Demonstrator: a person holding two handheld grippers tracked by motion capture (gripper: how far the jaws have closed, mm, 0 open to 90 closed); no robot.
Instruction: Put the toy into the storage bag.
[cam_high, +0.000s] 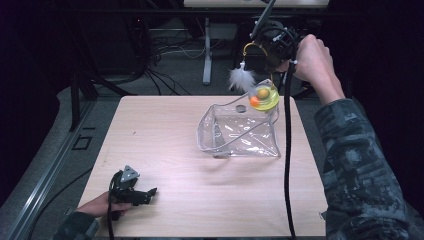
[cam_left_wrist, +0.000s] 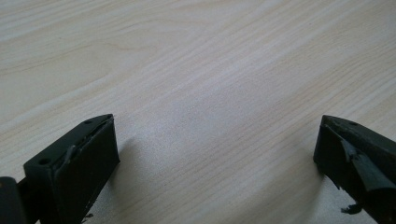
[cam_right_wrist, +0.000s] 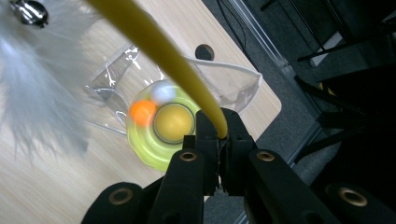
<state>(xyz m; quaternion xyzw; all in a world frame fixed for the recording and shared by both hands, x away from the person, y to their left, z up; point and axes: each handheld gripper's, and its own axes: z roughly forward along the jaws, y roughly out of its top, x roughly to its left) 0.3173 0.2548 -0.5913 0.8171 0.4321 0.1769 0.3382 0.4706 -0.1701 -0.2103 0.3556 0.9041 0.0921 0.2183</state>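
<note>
Risk entry: my right gripper (cam_right_wrist: 218, 135), clamped on the yellow wand (cam_right_wrist: 159, 51) of the cat toy (cam_high: 263, 96) hanging below it over the clear pouch (cam_high: 240, 131), may tip that pouch; my left gripper (cam_high: 142, 194) rests open, well apart.

Overhead light is brightening the table (cam_high: 165, 150) while the surroundings are sinking into darkness. Glare is streaking the clear bag (cam_high: 240, 132); the white feather (cam_right_wrist: 42, 88) is blurring close up.
</note>
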